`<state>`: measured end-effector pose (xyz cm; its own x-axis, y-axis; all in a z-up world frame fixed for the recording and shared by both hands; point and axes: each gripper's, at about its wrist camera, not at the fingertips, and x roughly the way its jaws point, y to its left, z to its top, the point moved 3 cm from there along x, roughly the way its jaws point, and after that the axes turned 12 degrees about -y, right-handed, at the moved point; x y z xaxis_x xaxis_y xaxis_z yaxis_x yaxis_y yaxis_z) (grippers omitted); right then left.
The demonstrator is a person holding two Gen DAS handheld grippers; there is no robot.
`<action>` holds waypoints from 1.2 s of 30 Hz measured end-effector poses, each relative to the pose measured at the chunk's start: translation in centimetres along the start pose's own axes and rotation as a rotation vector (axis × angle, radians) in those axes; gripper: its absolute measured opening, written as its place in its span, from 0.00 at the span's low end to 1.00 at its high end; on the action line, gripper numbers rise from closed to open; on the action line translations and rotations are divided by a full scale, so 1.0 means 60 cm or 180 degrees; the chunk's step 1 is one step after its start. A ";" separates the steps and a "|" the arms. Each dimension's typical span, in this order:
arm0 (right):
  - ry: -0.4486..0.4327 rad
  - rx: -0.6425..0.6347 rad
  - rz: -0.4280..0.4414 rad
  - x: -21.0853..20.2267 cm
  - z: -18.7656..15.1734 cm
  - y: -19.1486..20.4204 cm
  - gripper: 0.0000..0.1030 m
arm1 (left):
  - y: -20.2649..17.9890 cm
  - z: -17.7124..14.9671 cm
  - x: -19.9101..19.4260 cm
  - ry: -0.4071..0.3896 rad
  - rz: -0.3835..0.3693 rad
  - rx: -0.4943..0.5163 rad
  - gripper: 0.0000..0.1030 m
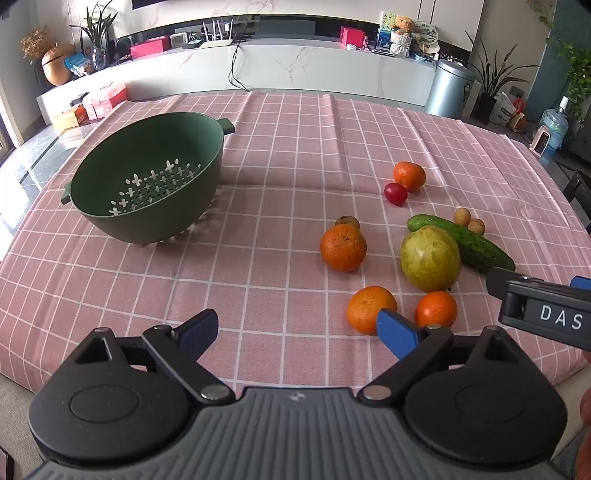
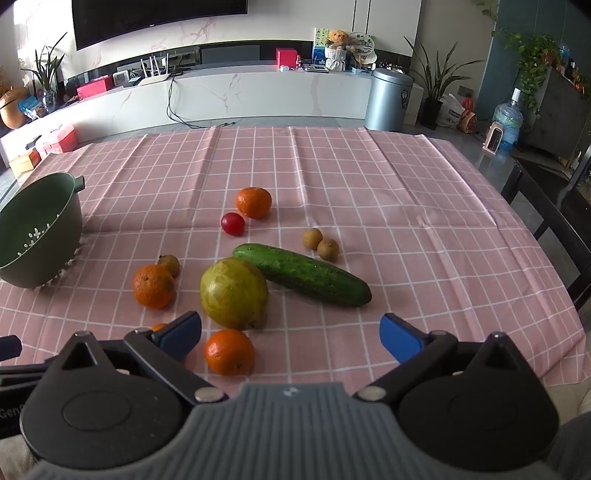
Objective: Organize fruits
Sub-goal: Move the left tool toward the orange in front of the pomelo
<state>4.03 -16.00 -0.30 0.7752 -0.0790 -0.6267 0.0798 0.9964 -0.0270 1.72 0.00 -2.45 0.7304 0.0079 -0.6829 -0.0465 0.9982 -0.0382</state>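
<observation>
Both grippers, left (image 1: 297, 330) and right (image 2: 290, 334), hover at frame bottom with fingers wide apart, holding nothing. Fruit lies scattered on the pink cloth (image 2: 369, 177): oranges, pear (image 2: 233, 292), cucumber (image 2: 303, 275). The green colander (image 1: 147, 177) stands upper left in the left view.

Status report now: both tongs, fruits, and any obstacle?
Left tongs open, right tongs open, both empty. Fruits loose on pink checked tablecloth; green plastic colander empty. Nothing in the way.

We are viewing a home living room: television (image 2: 159, 18), marble media console (image 2: 258, 92), houseplants (image 2: 436, 85), checked tablecloth (image 2: 369, 184).
</observation>
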 end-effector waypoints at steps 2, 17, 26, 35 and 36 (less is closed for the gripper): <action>-0.0002 0.0001 -0.0001 0.000 0.000 0.001 0.96 | 0.000 0.000 0.000 0.0005 -0.0003 0.0002 1.00; 0.0021 0.0023 0.0033 0.005 0.002 -0.001 0.96 | -0.005 -0.003 0.001 -0.0003 -0.0036 0.0020 1.00; 0.0023 0.0023 0.0045 0.010 0.005 -0.009 0.96 | -0.009 -0.007 0.007 -0.0004 -0.0093 0.0019 1.00; 0.0015 0.0049 0.0246 0.049 0.016 -0.048 0.96 | -0.028 -0.012 0.037 0.0088 -0.0174 0.0008 1.00; 0.0030 0.0060 0.0272 0.055 0.017 -0.055 0.96 | -0.031 -0.013 0.041 0.0108 -0.0206 -0.0002 1.00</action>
<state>6.96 -19.59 -1.50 0.7738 0.0066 -0.6334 0.0254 0.9988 0.0414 3.06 -1.89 -4.62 0.7084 -0.0587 -0.7033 -0.0003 0.9965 -0.0835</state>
